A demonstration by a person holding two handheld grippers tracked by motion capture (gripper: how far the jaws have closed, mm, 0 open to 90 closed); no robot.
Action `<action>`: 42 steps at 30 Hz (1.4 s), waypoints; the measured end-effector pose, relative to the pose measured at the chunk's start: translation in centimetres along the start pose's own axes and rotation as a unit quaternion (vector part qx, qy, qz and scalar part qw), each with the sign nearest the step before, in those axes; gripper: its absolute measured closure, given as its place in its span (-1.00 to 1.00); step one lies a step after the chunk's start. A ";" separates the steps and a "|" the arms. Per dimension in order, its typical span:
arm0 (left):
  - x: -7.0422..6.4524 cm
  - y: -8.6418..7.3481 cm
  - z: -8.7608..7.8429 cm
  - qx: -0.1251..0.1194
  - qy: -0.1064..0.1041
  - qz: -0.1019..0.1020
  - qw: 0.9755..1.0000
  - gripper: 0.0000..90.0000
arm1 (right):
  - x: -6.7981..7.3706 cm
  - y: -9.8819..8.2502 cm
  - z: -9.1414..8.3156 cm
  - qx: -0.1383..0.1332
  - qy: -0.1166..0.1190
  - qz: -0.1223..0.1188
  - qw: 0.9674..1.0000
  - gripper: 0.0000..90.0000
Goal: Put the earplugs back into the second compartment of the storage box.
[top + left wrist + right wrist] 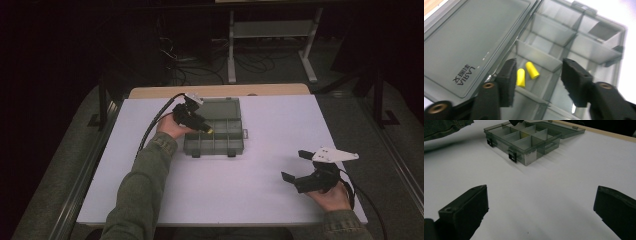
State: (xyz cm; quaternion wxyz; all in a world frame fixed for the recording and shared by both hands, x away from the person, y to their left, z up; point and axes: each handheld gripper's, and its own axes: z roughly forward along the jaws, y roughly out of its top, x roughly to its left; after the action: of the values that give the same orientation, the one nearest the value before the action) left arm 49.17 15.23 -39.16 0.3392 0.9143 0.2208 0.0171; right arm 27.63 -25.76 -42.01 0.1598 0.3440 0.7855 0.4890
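We hold our left gripper [537,82] over the open grey organizer box [220,142], jaws spread and empty. Two yellow earplugs [527,74] lie in one compartment, between the jaws and nearer the left one. The left gripper view shows both; from the high view just a yellow speck. They lie side by side, long axes tilted slightly apart. Our right gripper [296,166] hovers wide open, holding nothing, over the white table [250,190].

A white desk [260,185] with a wooden far edge carried one grey box [214,142], lying open left of centre, its lid [218,107] flat on the desk behind it
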 end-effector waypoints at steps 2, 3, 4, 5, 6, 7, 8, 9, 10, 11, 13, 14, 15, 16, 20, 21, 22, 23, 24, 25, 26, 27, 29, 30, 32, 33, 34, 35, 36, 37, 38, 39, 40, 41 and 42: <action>-0.2 -0.1 -0.4 -0.009 0.004 0.005 1.000 -0.11 | 0.0 0.0 0.0 0.000 0.000 -0.001 1.000 -1.00; -0.2 -0.2 -0.6 -0.015 0.000 0.005 1.000 -0.18 | 0.0 0.0 0.0 0.000 0.000 -0.001 1.000 -1.00; -0.3 -0.3 -0.8 -0.019 -0.003 0.004 1.000 -0.24 | 0.0 0.0 0.0 0.000 0.000 0.000 1.000 -1.00; -0.4 -0.3 -0.9 -0.022 -0.002 0.004 1.000 -0.34 | 0.0 0.0 0.0 0.000 0.000 0.000 1.000 -1.00; -0.5 -0.3 -1.1 -0.025 -0.001 0.004 1.000 -0.41 | 0.0 0.0 0.0 0.000 0.000 0.000 1.000 -1.00; -0.6 -0.3 -1.3 -0.028 0.001 0.005 1.000 -0.48 | 0.0 0.0 0.0 0.001 0.000 0.000 1.000 -1.00; -0.6 -0.3 -1.5 -0.031 0.004 0.005 0.999 -0.58 | 0.0 0.0 0.0 0.000 0.000 0.000 1.000 -1.00; -0.7 -0.3 -1.6 -0.034 0.004 0.005 0.999 -0.65 | 0.0 0.0 0.0 0.000 0.000 0.000 1.000 -1.00; -0.7 -0.3 -1.8 -0.035 0.002 0.008 0.999 -0.69 | 0.0 0.0 0.0 -0.001 0.000 0.000 1.000 -1.00; -0.8 -0.3 -1.9 -0.035 0.004 0.009 0.999 -0.75 | 0.0 0.0 0.0 -0.001 -0.001 0.001 1.000 -1.00; -1.0 -0.2 -2.0 -0.034 0.013 0.004 0.999 -0.98 | 0.0 0.0 -0.1 -0.002 -0.001 0.001 1.000 -1.00; -1.1 -0.2 -2.1 -0.034 0.013 0.005 0.999 -1.00 | 0.0 0.0 -0.1 -0.002 -0.002 0.001 1.000 -1.00; -1.2 -0.2 -2.3 -0.034 0.013 0.008 0.999 -1.00 | 0.0 0.0 -0.1 -0.002 -0.001 0.001 1.000 -1.00; -1.4 -0.1 -2.4 -0.033 0.015 0.009 0.999 -1.00 | 0.0 0.0 -0.1 -0.002 -0.001 0.001 1.000 -1.00; -1.9 -0.1 -3.3 -0.036 0.020 0.016 0.999 -1.00 | 0.0 0.0 -0.1 -0.002 -0.002 0.001 1.000 -1.00; -2.0 -0.2 -3.6 -0.038 0.021 0.017 0.999 -1.00 | 0.0 0.0 -0.1 -0.003 -0.002 0.001 1.000 -1.00; -2.1 -0.2 -3.8 -0.040 0.021 0.018 0.999 -1.00 | 0.0 0.0 -0.1 -0.003 -0.002 0.001 1.000 -1.00; -2.1 -0.3 -4.1 -0.042 0.023 0.020 0.999 -1.00 | 0.0 0.0 -0.1 -0.003 -0.002 0.001 1.000 -1.00; -2.2 -0.4 -4.3 -0.044 0.024 0.020 0.999 -1.00 | 0.0 0.0 -0.1 -0.002 -0.002 0.001 1.000 -1.00; -2.3 -0.6 -4.6 -0.046 0.022 0.020 0.998 -1.00 | 0.0 0.0 -0.1 -0.002 -0.002 0.000 1.000 -1.00; -2.4 -0.7 -4.8 -0.049 0.021 0.018 0.998 -1.00 | 0.0 0.0 -0.1 -0.002 -0.002 0.000 1.000 -1.00; -2.5 -0.8 -5.0 -0.049 0.024 0.018 0.998 -1.00 | 0.0 0.0 -0.1 -0.002 -0.002 0.000 1.000 -1.00; -2.7 -1.1 -5.4 -0.050 0.025 0.019 0.998 -1.00 | 0.0 0.0 -0.1 -0.002 -0.002 0.000 1.000 -1.00; -2.7 -1.3 -5.6 -0.052 0.026 0.020 0.998 -1.00 | 0.0 0.0 -0.1 -0.002 -0.003 0.000 1.000 -1.00; -2.8 -1.6 -5.9 -0.055 0.029 0.019 0.998 -1.00 | 0.0 0.0 -0.1 -0.003 -0.003 0.000 1.000 -1.00; -2.8 -1.7 -6.1 -0.059 0.031 0.021 0.998 -1.00 | 0.0 0.0 -0.1 -0.003 -0.003 0.000 1.000 -1.00; -2.9 -1.9 -6.4 -0.064 0.033 0.020 0.997 -1.00 | 0.0 0.0 -0.1 -0.002 -0.003 0.000 1.000 -1.00; -3.0 -2.2 -6.6 -0.067 0.034 0.018 0.997 -1.00 | 0.0 0.0 -0.1 -0.002 -0.003 0.000 1.000 -1.00; -3.0 -2.3 -6.8 -0.069 0.036 0.018 0.997 -1.00 | 0.0 0.0 -0.1 -0.001 -0.003 0.001 1.000 -1.00; -3.1 -2.5 -6.9 -0.070 0.037 0.020 0.997 -1.00 | 0.0 0.0 0.0 -0.001 -0.003 0.001 1.000 -1.00; -3.2 -2.7 -7.1 -0.070 0.036 0.019 0.997 -1.00 | 0.0 0.0 0.0 -0.001 -0.003 0.000 1.000 -1.00; -3.3 -2.9 -7.2 -0.071 0.036 0.020 0.997 -1.00 | 0.0 0.0 0.0 -0.001 -0.003 -0.001 1.000 -1.00; -3.3 -3.0 -7.4 -0.072 0.037 0.021 0.997 -1.00 | 0.0 0.0 0.0 -0.001 -0.003 -0.001 1.000 -1.00; -3.4 -3.2 -7.6 -0.074 0.038 0.019 0.996 -1.00 | 0.0 0.0 0.0 -0.001 -0.003 -0.001 1.000 -1.00; -3.5 -3.4 -7.9 -0.078 0.038 0.018 0.996 -1.00 | 0.0 0.0 0.0 -0.001 -0.004 -0.001 1.000 -1.00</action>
State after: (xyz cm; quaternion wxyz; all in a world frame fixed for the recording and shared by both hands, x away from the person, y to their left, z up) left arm 43.28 20.90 -34.84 0.4002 0.8878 0.2146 0.0749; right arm 27.62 -25.78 -42.02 0.1634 0.3447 0.7849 0.4883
